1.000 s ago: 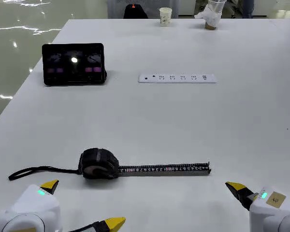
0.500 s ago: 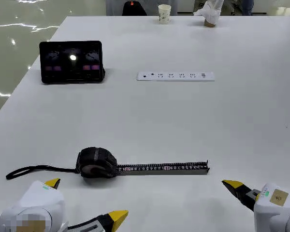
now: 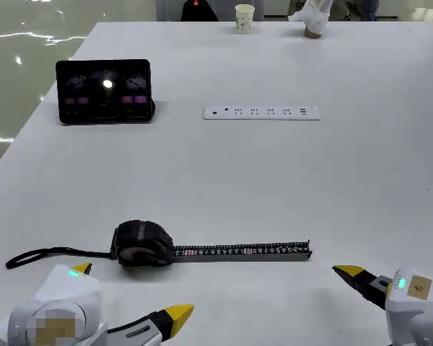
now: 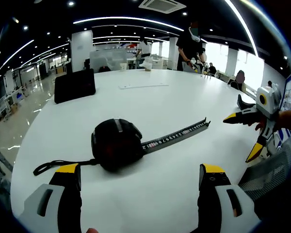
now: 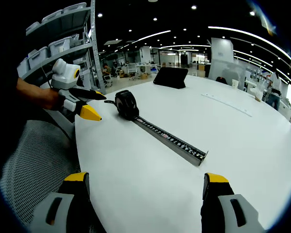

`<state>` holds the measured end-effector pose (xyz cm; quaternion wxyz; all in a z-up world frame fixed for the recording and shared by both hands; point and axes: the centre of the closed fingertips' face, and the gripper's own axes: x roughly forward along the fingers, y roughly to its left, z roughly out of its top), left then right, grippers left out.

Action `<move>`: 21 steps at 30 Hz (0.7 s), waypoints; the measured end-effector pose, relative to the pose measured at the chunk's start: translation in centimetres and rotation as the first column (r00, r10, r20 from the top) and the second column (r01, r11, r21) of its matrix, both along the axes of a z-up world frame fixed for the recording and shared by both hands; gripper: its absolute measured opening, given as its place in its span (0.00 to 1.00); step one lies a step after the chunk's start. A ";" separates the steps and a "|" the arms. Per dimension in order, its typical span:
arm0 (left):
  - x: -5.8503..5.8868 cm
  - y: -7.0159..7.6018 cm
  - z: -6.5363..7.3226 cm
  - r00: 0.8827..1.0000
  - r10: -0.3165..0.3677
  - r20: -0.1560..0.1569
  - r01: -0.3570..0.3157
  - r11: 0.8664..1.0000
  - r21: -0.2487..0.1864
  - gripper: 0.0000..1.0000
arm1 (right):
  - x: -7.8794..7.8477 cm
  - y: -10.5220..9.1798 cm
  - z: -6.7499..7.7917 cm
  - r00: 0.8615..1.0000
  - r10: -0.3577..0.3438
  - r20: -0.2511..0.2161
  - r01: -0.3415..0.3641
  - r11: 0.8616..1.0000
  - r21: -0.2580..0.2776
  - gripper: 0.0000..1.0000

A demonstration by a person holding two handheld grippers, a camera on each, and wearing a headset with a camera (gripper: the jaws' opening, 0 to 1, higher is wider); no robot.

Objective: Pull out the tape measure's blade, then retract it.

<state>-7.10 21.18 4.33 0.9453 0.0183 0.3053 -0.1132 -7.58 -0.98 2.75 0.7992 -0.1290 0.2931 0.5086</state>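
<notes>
The left gripper (image 4: 139, 171) is held with its fingers (image 4: 68, 175) spread wide, and nothing is gripped or touched by them. The right gripper (image 5: 145, 178) is likewise held with its fingers (image 5: 212, 181) wide apart and empty. Both are poised over the near edge of the tabletop (image 3: 274, 180).

The tape measure (image 3: 141, 244) is laid flat on the tabletop, just ahead of the left gripper's fingers and apart from them. In the left gripper view its black case is framed between the two yellow tips. Its blade (image 3: 242, 250) is extended along the tabletop towards the right, and its end hook is placed near the right gripper but clear of it. A black strap (image 3: 50, 254) is trailed from the case to the left.

Farther back, a dark tablet (image 3: 105, 90) is propped at the left and a white power strip (image 3: 261, 112) is laid near the middle. A paper cup (image 3: 244, 18) is set at the far edge. What is in it cannot be told.
</notes>
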 end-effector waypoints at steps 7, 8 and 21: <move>0.7 0.3 -0.1 1.000 0.009 0.004 -0.009 1.000 0.004 0.99 | 0.5 -0.3 -0.2 0.997 0.071 0.018 -0.071 0.997 -0.022 0.95; 0.8 0.3 -0.1 1.000 0.012 0.004 -0.012 1.000 0.003 0.99 | 0.5 -0.3 -0.2 0.996 0.082 0.021 -0.082 0.996 -0.023 0.94; 1.8 0.9 -0.2 1.000 0.026 0.008 -0.026 1.000 0.007 0.99 | 1.8 -0.2 -0.3 0.983 0.176 0.049 -0.173 0.984 -0.051 0.84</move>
